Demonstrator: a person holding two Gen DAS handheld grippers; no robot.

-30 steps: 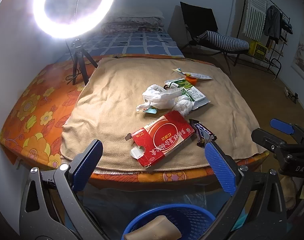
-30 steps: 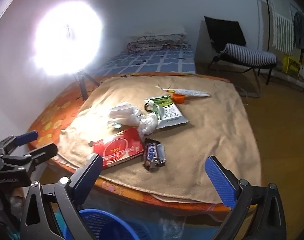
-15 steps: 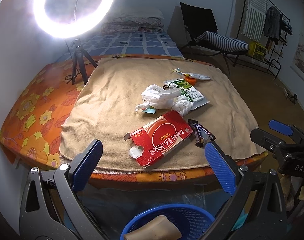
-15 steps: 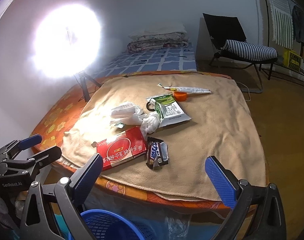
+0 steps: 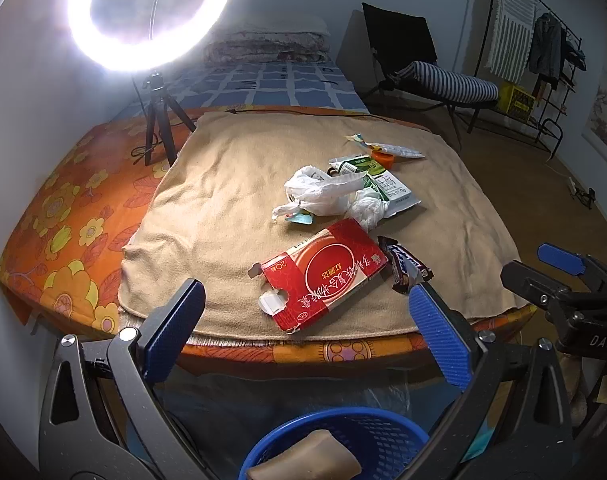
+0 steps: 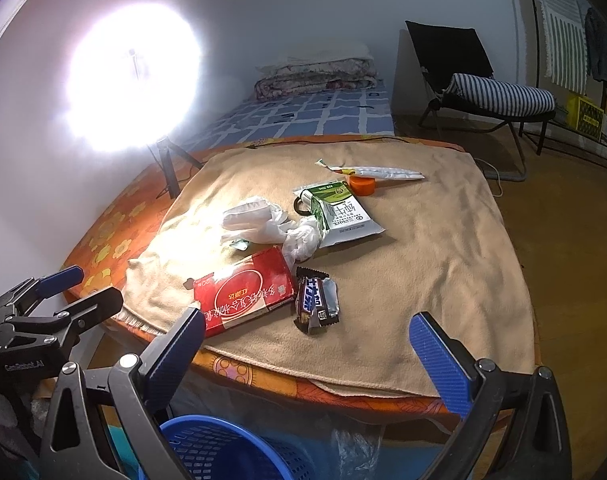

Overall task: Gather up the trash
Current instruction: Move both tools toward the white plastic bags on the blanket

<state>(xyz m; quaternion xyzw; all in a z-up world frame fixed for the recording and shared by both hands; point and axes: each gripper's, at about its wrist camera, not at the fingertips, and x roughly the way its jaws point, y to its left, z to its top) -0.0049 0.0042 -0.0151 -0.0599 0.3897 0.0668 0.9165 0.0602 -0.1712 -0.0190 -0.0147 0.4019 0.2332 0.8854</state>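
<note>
Red carton (image 5: 323, 276) lies just beyond both gaping, empty claws, left (image 5: 303, 328) and right (image 6: 307, 356)

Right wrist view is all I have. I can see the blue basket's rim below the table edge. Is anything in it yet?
Observer: Yes. The left wrist view looks down into the blue basket, and one tan piece lies inside.
Operator: And the near end of the red box? It's hidden from me.
Observer: That end of the red box is torn open with a white flap showing, and the box lies flat on the tan cloth.
</note>
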